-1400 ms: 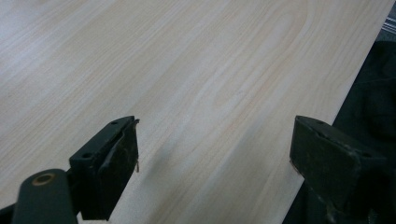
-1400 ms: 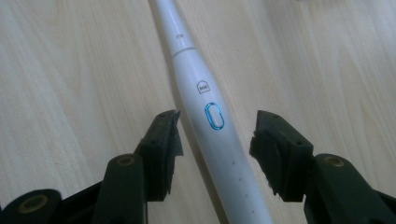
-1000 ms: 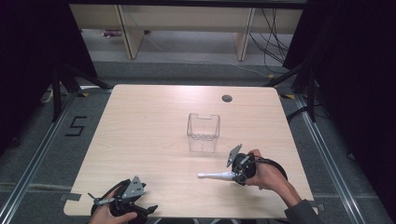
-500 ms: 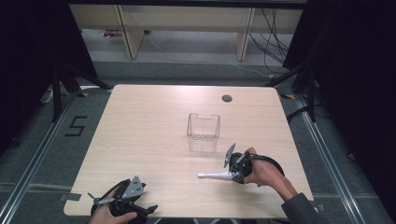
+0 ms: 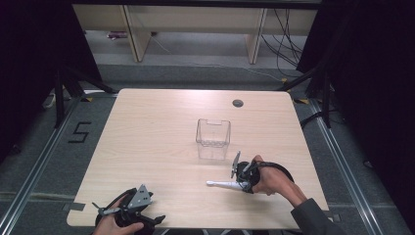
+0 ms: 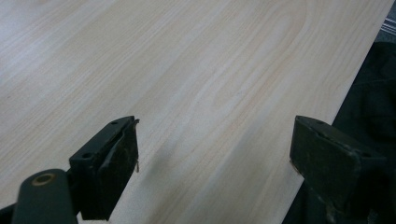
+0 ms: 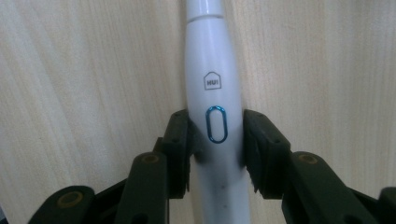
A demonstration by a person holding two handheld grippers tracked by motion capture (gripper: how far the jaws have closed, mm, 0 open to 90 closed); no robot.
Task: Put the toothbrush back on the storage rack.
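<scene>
Nothing moved — right claw clamps white toothbrush; left claw gapes.

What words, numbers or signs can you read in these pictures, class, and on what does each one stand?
"HUI", inside a small house-shaped outline: on the white electric toothbrush handle, just above its blue-ringed oval button, where the right hand-held gripper is closed on it.
"5": marked on the grey floor left of the wooden table.
Nothing else is readable.
</scene>
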